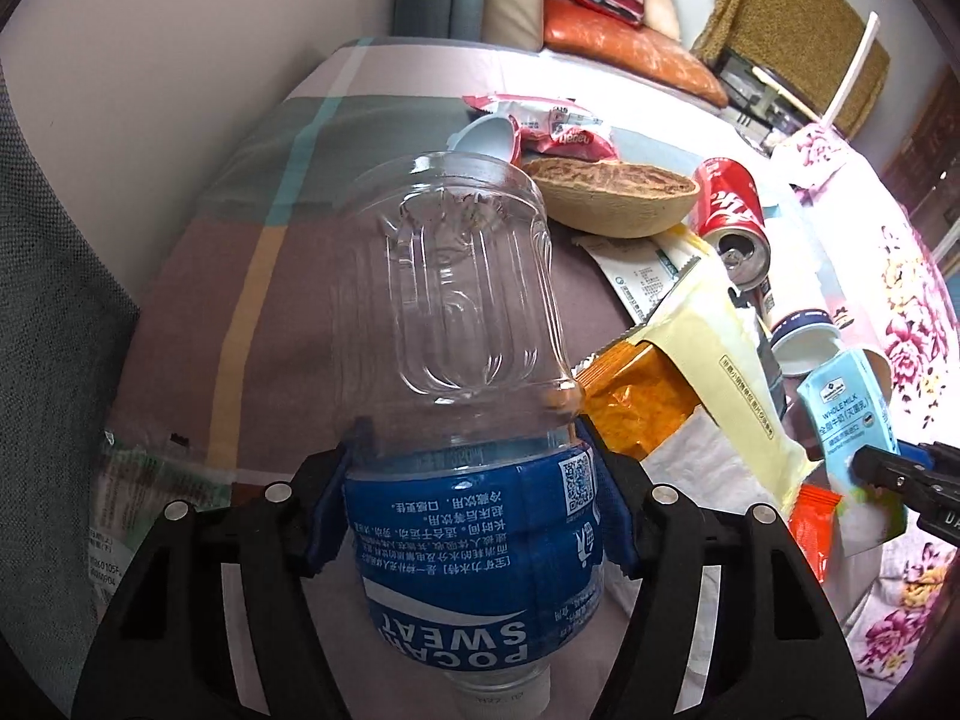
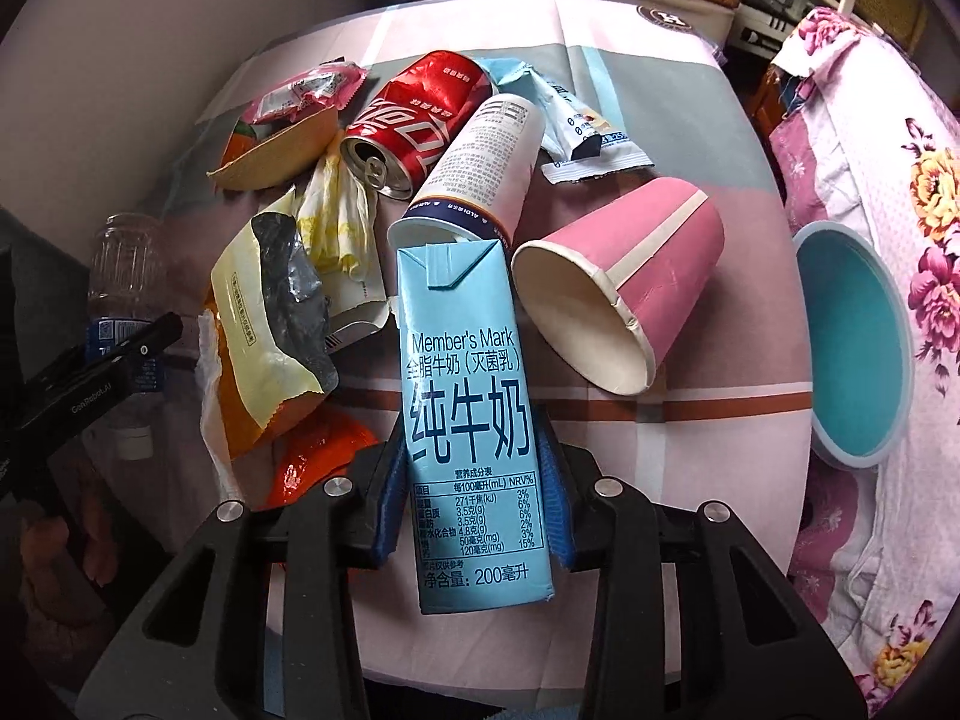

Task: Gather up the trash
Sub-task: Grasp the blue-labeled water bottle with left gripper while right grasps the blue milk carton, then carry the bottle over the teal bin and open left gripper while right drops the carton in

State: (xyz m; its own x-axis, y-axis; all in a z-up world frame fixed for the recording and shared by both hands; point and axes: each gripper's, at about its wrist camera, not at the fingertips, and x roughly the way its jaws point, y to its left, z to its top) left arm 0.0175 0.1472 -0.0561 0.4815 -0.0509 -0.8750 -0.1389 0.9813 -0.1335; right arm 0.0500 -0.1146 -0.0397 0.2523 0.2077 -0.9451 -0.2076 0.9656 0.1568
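A clear plastic bottle (image 1: 462, 300) with a blue Pocari Sweat label fills the left wrist view, its base pointing away and its cap toward the camera. My left gripper (image 1: 474, 480) is shut on it, blue pads pressing the label on both sides. In the right wrist view a light blue milk carton (image 2: 462, 360) stands lengthwise between the pads of my right gripper (image 2: 477, 480), which is shut on its lower half. The right wrist view also shows the left gripper (image 2: 120, 348) with the bottle (image 2: 126, 258) at the left edge. In the left wrist view, the carton (image 1: 846, 414) shows at the right edge.
Trash lies on a checked sheet (image 2: 690, 432): a red cola can (image 2: 414, 120), a white paper cup (image 2: 480, 162), a pink paper cup (image 2: 630, 276), a torn yellow snack bag (image 2: 264, 324), wrappers and a brown rind (image 1: 618, 192). A teal bowl (image 2: 852, 348) rests against floral bedding (image 2: 870, 180).
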